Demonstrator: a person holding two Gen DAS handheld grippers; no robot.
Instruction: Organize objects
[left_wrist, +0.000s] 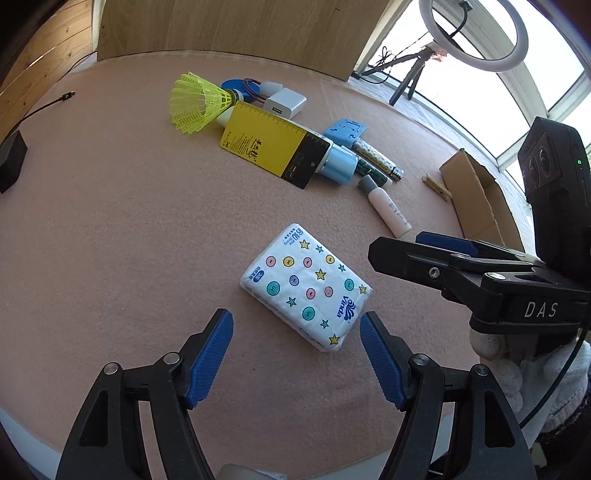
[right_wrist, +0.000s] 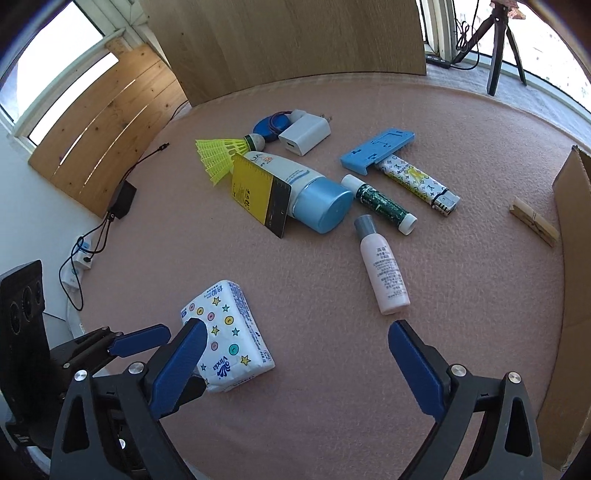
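Note:
A white tissue pack with coloured dots and stars lies on the pink table mat. My left gripper is open, its blue fingers just short of the pack's near end. In the right wrist view the pack lies at the lower left, and my right gripper is open and empty, its left finger overlapping the pack. Behind lies a pile: a yellow shuttlecock, a yellow and black card, a blue-capped tube, a white charger and a small pink bottle.
A cardboard box stands at the right edge, with a wooden clothespin beside it. A blue plastic stand, a patterned lighter and a green tube lie mid-table. A black box with cables sits at the left. The right gripper body is close on the right.

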